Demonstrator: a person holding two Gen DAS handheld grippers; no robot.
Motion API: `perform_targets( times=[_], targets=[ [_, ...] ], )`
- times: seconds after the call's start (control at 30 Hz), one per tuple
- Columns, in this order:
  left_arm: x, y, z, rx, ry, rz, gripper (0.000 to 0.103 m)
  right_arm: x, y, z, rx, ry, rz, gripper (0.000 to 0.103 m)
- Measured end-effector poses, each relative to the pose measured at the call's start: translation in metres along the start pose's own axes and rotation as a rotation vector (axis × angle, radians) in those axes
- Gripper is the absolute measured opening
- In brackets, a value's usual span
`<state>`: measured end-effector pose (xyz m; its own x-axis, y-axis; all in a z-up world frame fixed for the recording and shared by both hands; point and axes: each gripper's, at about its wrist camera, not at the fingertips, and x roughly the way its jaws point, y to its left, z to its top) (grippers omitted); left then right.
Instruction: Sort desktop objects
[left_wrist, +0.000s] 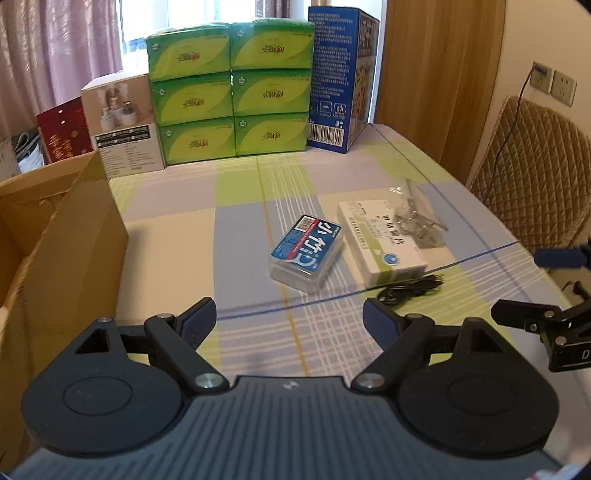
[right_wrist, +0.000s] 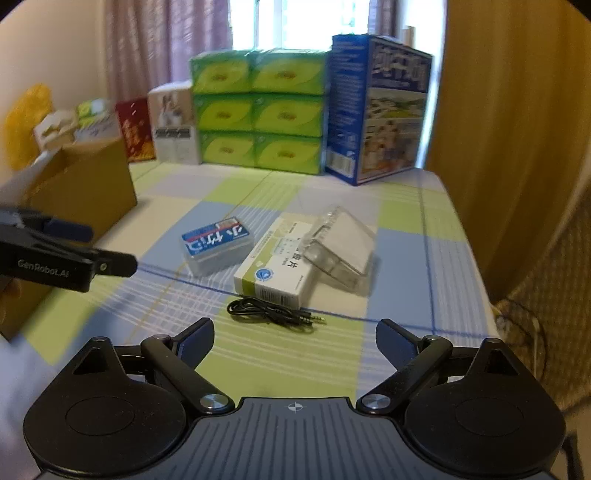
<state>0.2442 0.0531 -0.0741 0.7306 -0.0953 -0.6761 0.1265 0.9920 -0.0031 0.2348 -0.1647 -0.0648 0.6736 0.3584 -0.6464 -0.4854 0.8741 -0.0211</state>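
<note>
Left hand-held gripper (left_wrist: 289, 314), fingers spread wide and holding nothing, above the checked surface (left_wrist: 177, 206) with the open cardboard box (left_wrist: 66, 236) to its left. Right hand-held gripper (right_wrist: 294, 338), likewise spread wide and empty, facing the objects to be sorted. Near the middle of the surface: a clear case with a blue label (right_wrist: 218, 245); just to its right, a white and green medicine box (right_wrist: 275, 267); a clear plastic case (right_wrist: 341, 245) leaning on that box's far side; a coiled black audio cable (right_wrist: 275, 313) in front of the box. Along the far edge: stacked green tissue packs (right_wrist: 258, 110) and a tall blue carton (right_wrist: 380, 107).
</note>
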Motion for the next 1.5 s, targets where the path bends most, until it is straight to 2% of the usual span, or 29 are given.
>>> perform_targets(
  times=[0.1,0.27,0.47,0.7,0.83,0.9,0.93,0.97,1.03,1.13,1.3,1.5],
  targets=[
    [0.017,0.002,-0.003,0.016,0.006,-0.006,0.084,0.023,-0.001,0.0,-0.088,0.017,0.025,0.089],
    [0.036,0.002,-0.006,0.039,0.027,-0.023,0.084,0.059,-0.007,-0.003,-0.158,0.067,0.068,0.074],
    [0.05,0.008,-0.004,0.024,0.034,-0.038,0.084,0.087,-0.012,-0.001,-0.228,0.075,0.083,0.068],
    [0.063,0.006,-0.003,0.038,0.044,-0.055,0.084,0.109,-0.014,-0.001,-0.234,0.086,0.132,0.065],
    [0.065,0.007,-0.005,0.037,0.053,-0.057,0.084,0.112,-0.018,0.003,-0.143,0.119,0.178,0.045],
    [0.065,0.008,-0.005,0.03,0.055,-0.059,0.084,0.108,-0.012,0.003,-0.15,0.133,0.178,0.039],
    [0.065,0.009,-0.005,0.023,0.056,-0.06,0.084,0.106,-0.009,0.003,-0.154,0.141,0.186,0.028],
    [0.065,0.009,-0.005,0.017,0.056,-0.061,0.084,0.104,-0.006,0.003,-0.161,0.151,0.196,0.023],
    [0.064,0.01,-0.005,0.011,0.056,-0.062,0.084,0.1,0.002,0.002,-0.185,0.169,0.208,0.02],
    [0.065,0.011,-0.005,0.007,0.057,-0.06,0.084,0.096,0.013,-0.001,-0.219,0.171,0.228,0.018],
    [0.066,0.013,-0.007,0.004,0.058,-0.048,0.084,0.099,0.026,-0.005,-0.267,0.123,0.222,0.019],
    [0.068,0.015,-0.008,0.002,0.062,-0.044,0.084,0.108,0.028,-0.002,-0.241,0.098,0.231,0.019]
  ],
)
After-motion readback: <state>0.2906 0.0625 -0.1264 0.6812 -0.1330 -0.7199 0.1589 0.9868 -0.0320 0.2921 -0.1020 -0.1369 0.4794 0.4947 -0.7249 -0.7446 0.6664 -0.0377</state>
